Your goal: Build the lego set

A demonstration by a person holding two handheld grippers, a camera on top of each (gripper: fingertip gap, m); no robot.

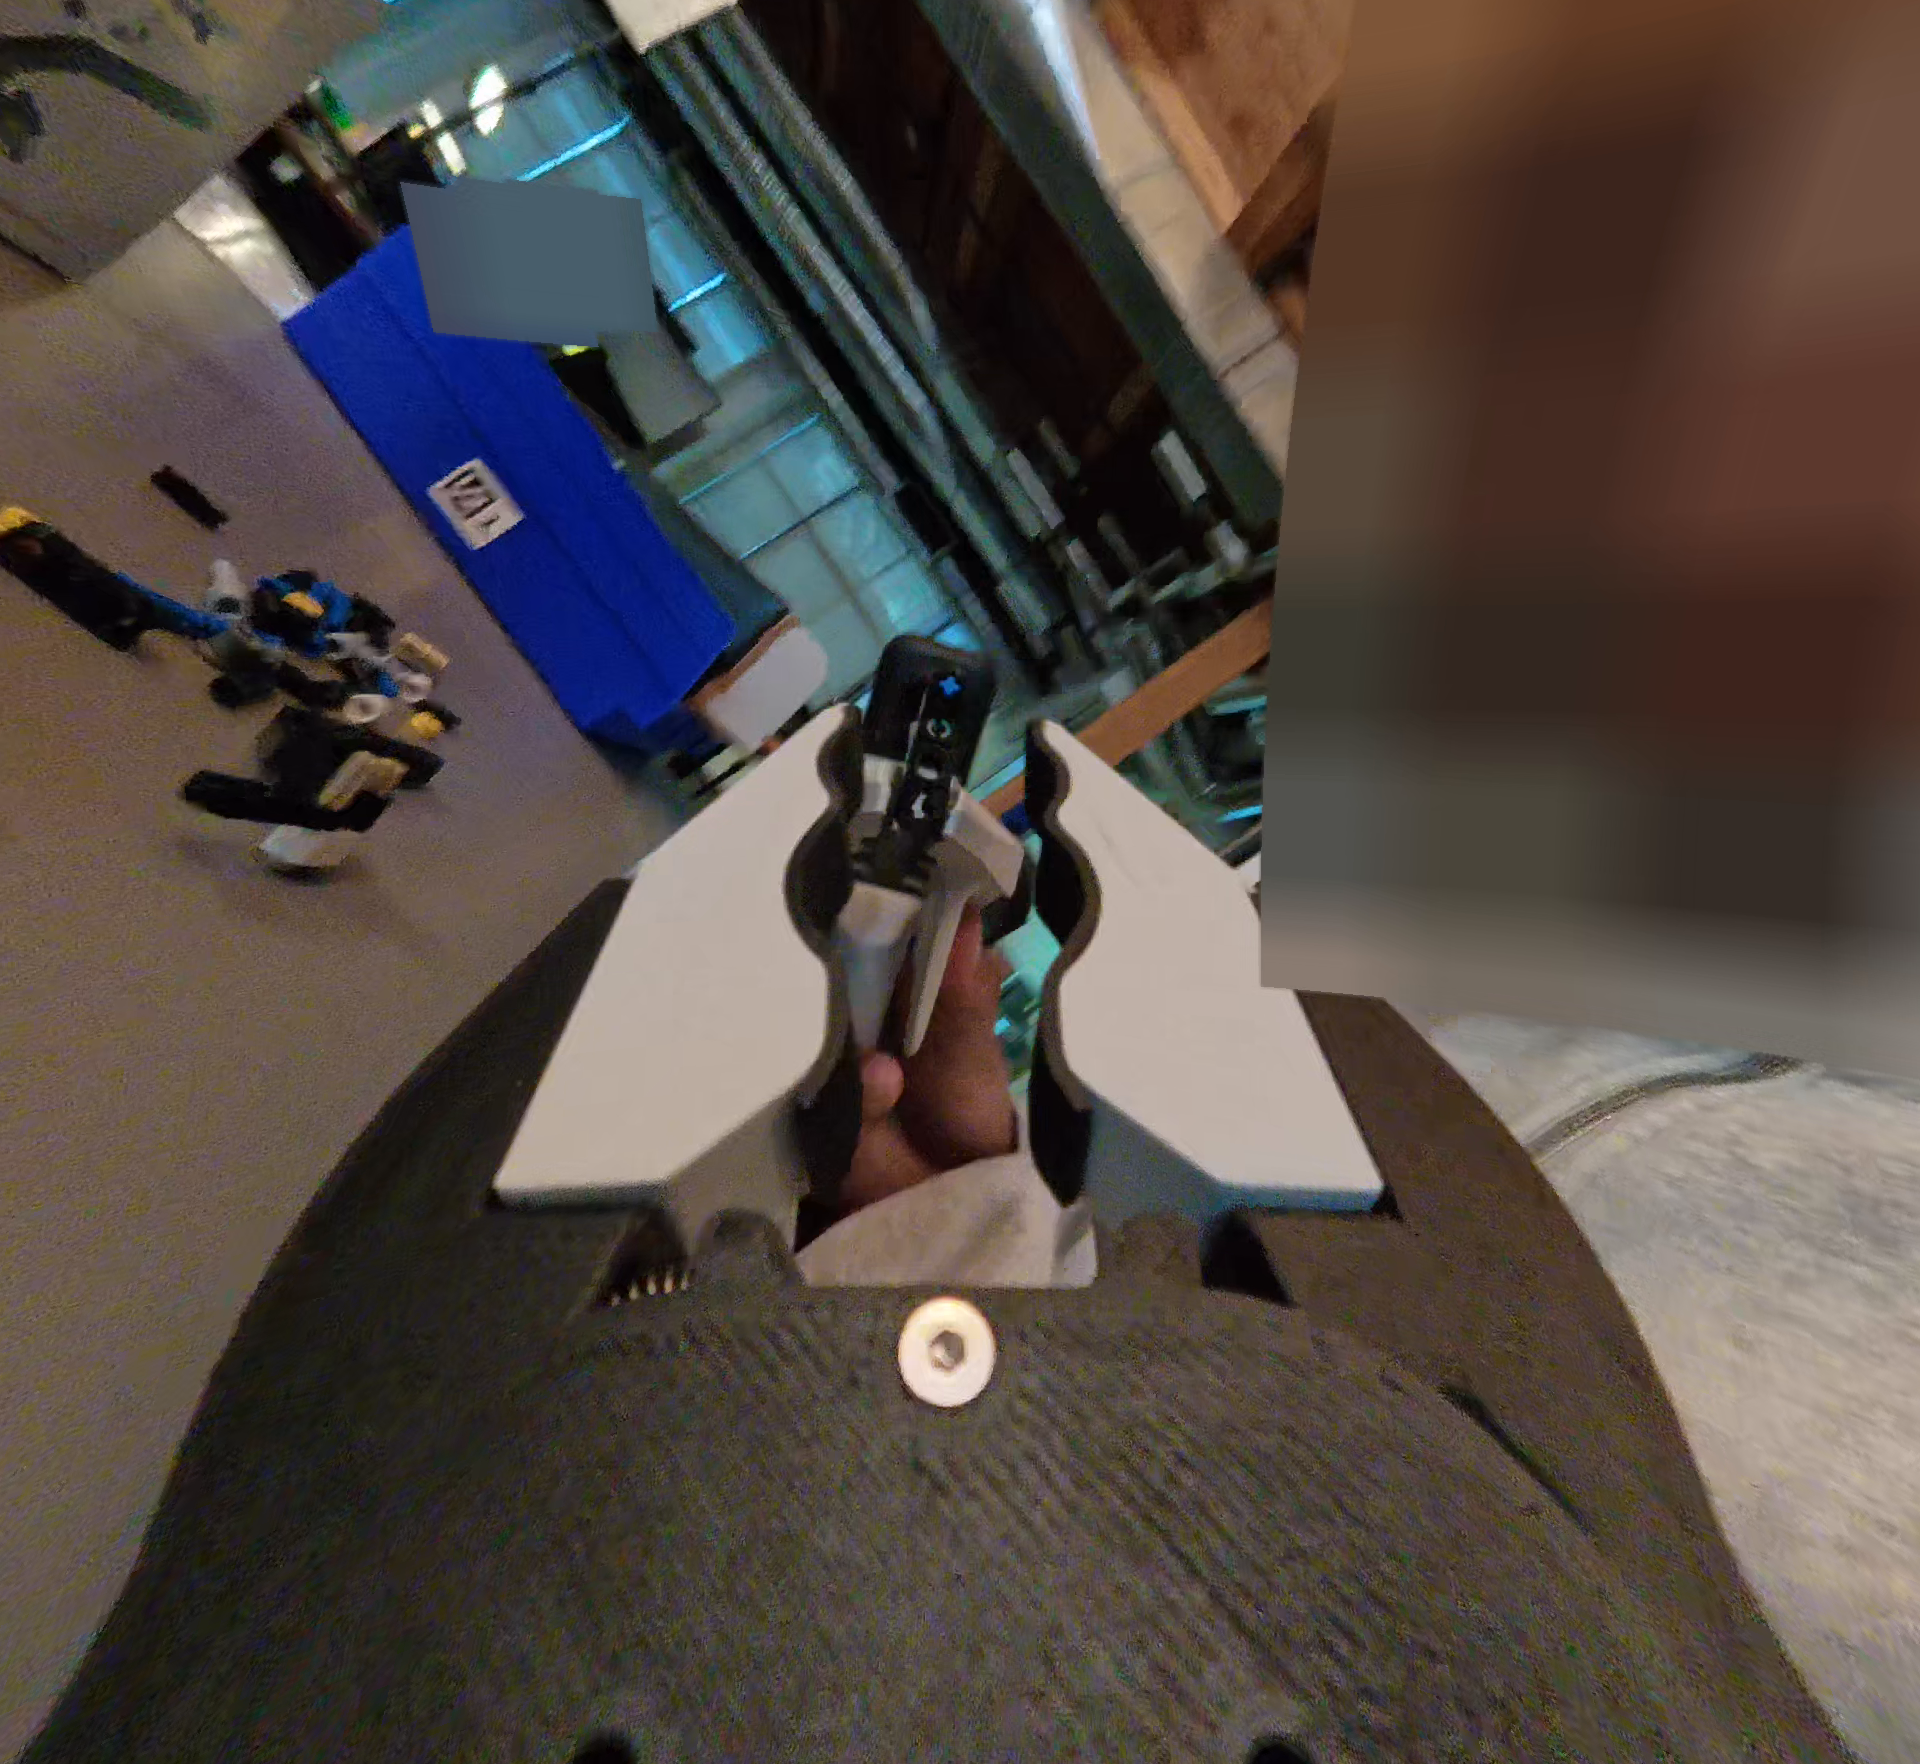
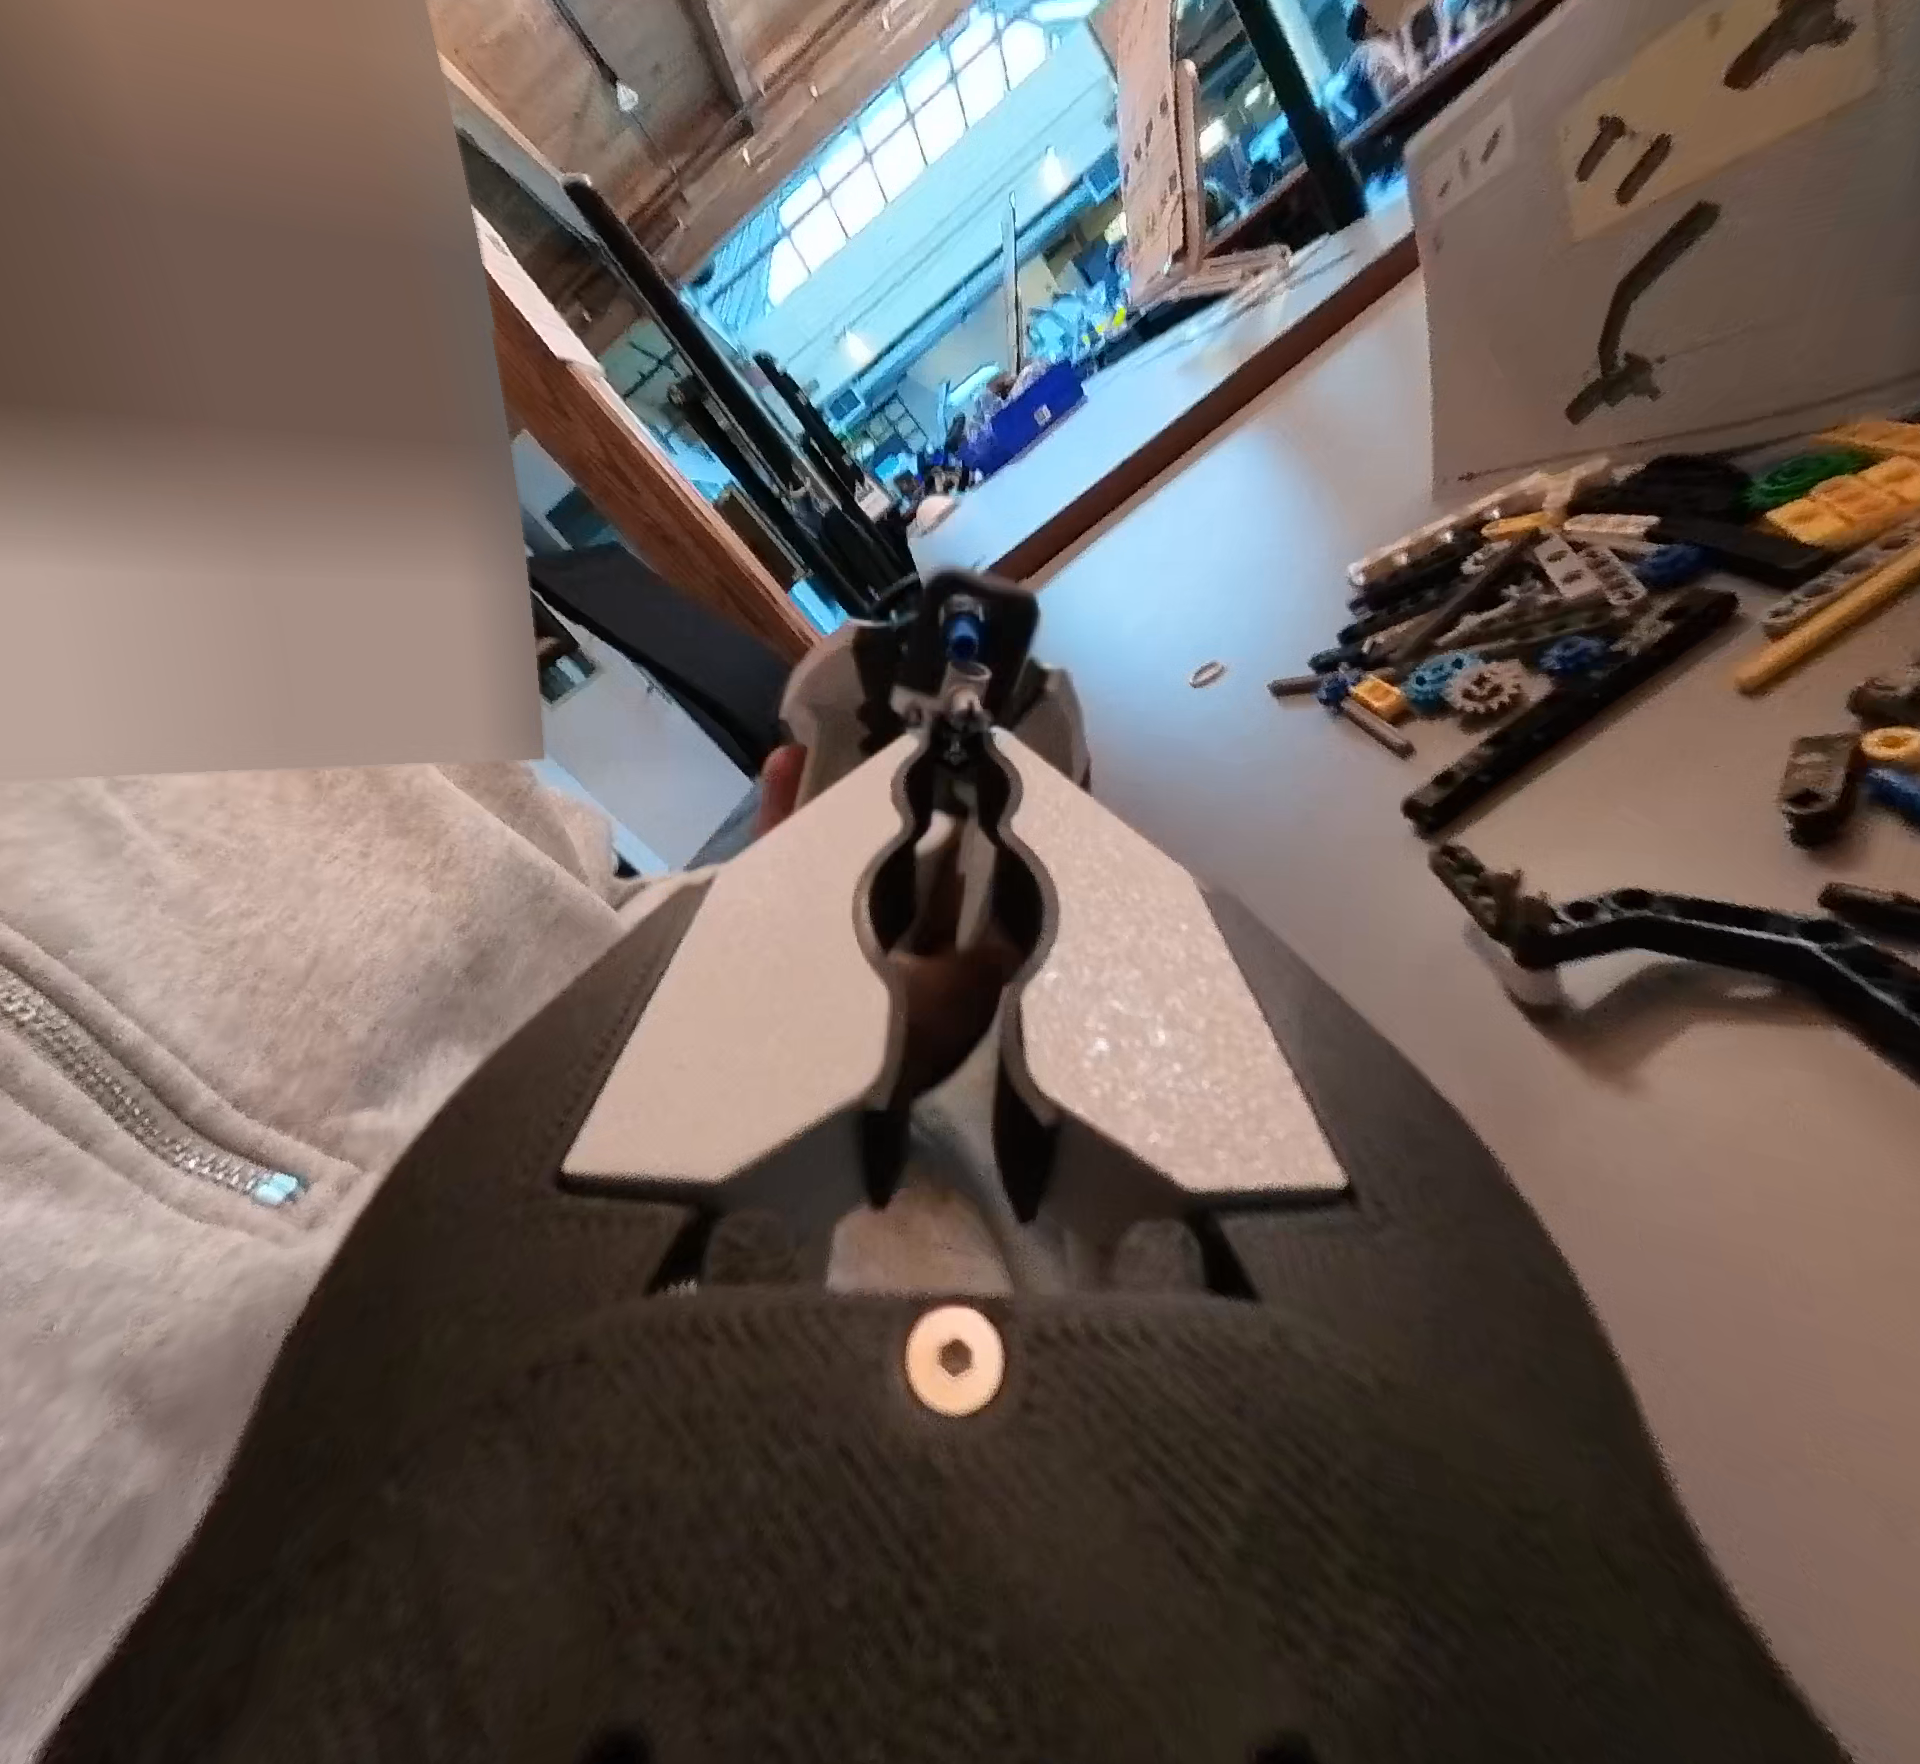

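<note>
My right gripper (image 2: 956, 758) is shut on a small black lego assembly (image 2: 971, 623) with a blue pin, held up in the air above the grey table (image 2: 1195, 779). In the left wrist view the same black assembly (image 1: 925, 706) stands between my left gripper's fingertips. My left gripper (image 1: 940, 732) is open around it, with a clear gap on the right side. The right gripper's grey fingers (image 1: 894, 893) show between my left fingers, with a hand behind them. The left gripper's grey fingers (image 2: 821, 696) show behind the piece in the right wrist view.
A partly built blue and black lego model (image 1: 312, 696) lies on the table at left, by a blue bin (image 1: 499, 488). A pile of loose lego parts (image 2: 1558, 613), a long curved black beam (image 2: 1683, 935) and an open instruction booklet (image 2: 1662, 208) lie at right. A grey hoodie (image 2: 208, 987) is close. Left and right tips are no more than a few centimetres apart.
</note>
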